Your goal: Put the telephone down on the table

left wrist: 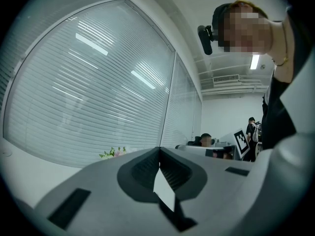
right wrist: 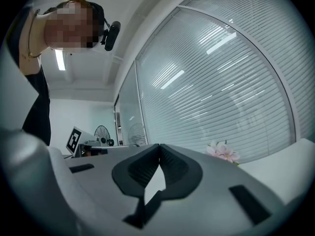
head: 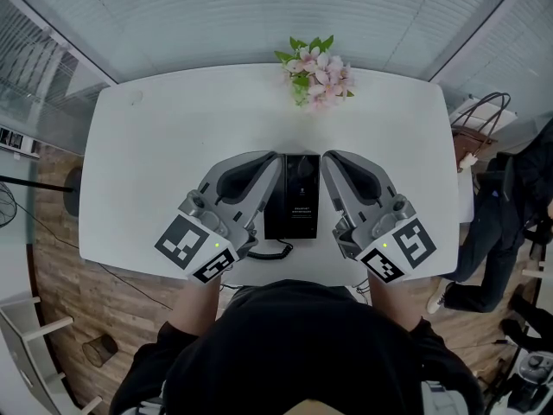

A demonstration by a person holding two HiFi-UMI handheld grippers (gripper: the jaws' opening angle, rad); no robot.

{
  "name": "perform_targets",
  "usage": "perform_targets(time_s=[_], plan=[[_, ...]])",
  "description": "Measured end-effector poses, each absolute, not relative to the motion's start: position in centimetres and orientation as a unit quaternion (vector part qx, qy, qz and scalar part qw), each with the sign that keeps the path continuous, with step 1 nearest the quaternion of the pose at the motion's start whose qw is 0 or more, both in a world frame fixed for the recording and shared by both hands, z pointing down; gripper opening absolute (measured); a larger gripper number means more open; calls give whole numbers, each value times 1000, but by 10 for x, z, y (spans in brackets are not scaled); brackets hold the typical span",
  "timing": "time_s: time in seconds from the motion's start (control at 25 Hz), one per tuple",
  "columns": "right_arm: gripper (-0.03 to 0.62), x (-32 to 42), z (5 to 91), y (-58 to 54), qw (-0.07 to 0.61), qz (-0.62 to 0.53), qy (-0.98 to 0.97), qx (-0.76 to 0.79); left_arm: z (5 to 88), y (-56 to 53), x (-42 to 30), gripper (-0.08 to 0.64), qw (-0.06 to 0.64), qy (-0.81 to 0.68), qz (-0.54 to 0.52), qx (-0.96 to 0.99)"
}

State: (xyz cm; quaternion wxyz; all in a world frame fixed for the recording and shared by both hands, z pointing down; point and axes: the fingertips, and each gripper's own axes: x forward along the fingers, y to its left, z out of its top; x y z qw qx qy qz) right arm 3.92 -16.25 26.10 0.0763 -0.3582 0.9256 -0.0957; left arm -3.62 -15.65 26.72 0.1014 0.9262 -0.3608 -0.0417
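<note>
1. The left gripper (head: 275, 159) lies just left of the telephone (head: 292, 195), its fingers clenched on nothing. A sideways slip could shove the handset.
2. The telephone lies flat mid-surface (head: 164, 137) and looks already set down. Its cord (head: 272, 251) curls at the near edge, so a snag on either gripper could drag it off.
3. Flowers (head: 315, 78) stand at the far edge, well apart.
4. The right gripper (head: 327, 157), fingers likewise clenched and empty, flanks the phone and poses the same nudge risk.
5. A bag (head: 482, 121) and a person (head: 497, 223) stand off to the right, clear of the work.
</note>
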Motion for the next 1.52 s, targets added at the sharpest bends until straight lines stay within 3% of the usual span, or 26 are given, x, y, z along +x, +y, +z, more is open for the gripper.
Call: perform_targets(time_s=[1.52], plan=[[5,38,259,-159,68,-93,926,-360,263,-153,-37,14,88,-361,-44,927]])
